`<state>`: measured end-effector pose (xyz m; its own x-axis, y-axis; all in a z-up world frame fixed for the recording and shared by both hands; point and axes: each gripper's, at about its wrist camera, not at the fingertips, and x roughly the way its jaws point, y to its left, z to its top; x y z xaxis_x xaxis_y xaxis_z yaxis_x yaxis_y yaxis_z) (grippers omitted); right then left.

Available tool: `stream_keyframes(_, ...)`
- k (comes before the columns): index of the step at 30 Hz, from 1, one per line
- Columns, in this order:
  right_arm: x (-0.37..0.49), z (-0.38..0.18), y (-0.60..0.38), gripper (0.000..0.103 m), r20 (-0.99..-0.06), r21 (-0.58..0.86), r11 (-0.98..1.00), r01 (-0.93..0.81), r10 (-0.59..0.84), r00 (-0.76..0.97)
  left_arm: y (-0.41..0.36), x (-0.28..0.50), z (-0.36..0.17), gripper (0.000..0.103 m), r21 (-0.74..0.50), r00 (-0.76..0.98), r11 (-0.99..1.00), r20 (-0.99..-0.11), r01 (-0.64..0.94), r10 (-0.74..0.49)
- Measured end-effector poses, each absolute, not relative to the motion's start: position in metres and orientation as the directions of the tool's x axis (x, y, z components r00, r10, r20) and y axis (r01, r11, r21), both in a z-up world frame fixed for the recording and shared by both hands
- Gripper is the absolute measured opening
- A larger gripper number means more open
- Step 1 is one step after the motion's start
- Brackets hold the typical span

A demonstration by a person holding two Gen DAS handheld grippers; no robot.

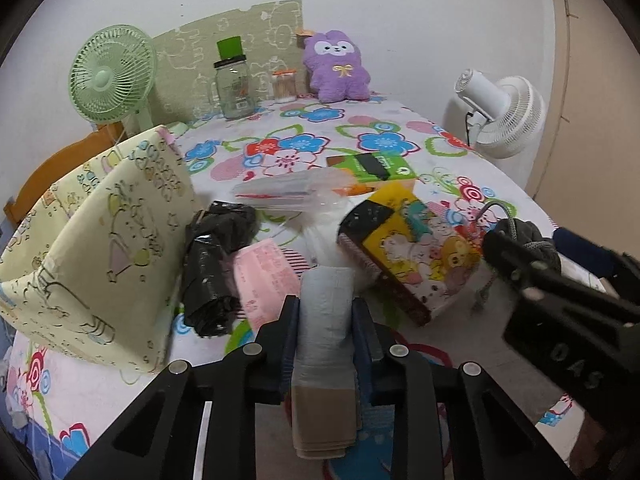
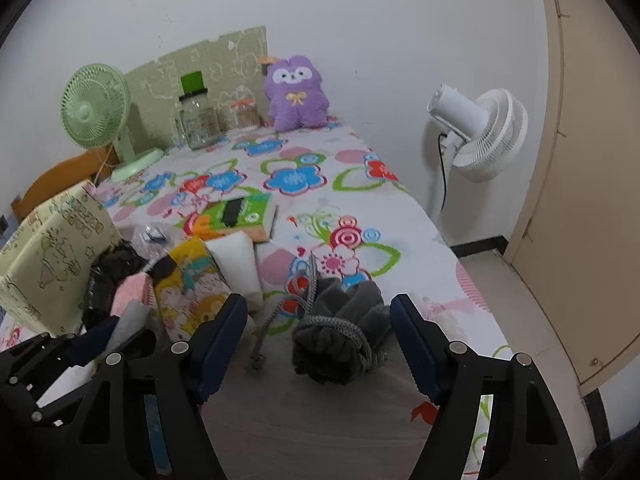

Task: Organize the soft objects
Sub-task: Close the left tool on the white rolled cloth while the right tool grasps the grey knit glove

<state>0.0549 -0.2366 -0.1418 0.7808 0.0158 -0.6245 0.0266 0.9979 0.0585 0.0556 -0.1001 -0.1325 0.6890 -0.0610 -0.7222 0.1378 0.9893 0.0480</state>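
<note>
My left gripper (image 1: 326,312) is shut on a folded grey and beige cloth (image 1: 326,344), which stands up between the blue pads above the flowered bedsheet (image 1: 384,140). In the right wrist view a dark grey drawstring pouch (image 2: 340,328) lies on the sheet between the fingers of my right gripper (image 2: 318,304). That gripper is open, with a gap on either side of the pouch. To the left stands an open yellow fabric bin (image 1: 100,248). A purple plush toy (image 1: 338,66) sits at the far end by the wall.
Just ahead lie a black plastic bag bundle (image 1: 216,268), a pink pack (image 1: 268,276), a yellow cartoon tissue pack (image 1: 420,248), a clear bag (image 1: 296,192) and a green tissue pack (image 1: 376,166). A green fan (image 1: 112,80), glass jar (image 1: 236,84) and white fan (image 1: 504,112) stand behind.
</note>
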Motion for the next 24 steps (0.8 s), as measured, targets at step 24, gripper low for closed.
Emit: stream_keyframes(24,0.040,-0.127,-0.229,0.040,-0.615,0.024,1.000,-0.002,0.016,0.789,-0.102,0.057,-0.116,0.023,0.014,0.697,0.991,-0.712,0.136,-0.086)
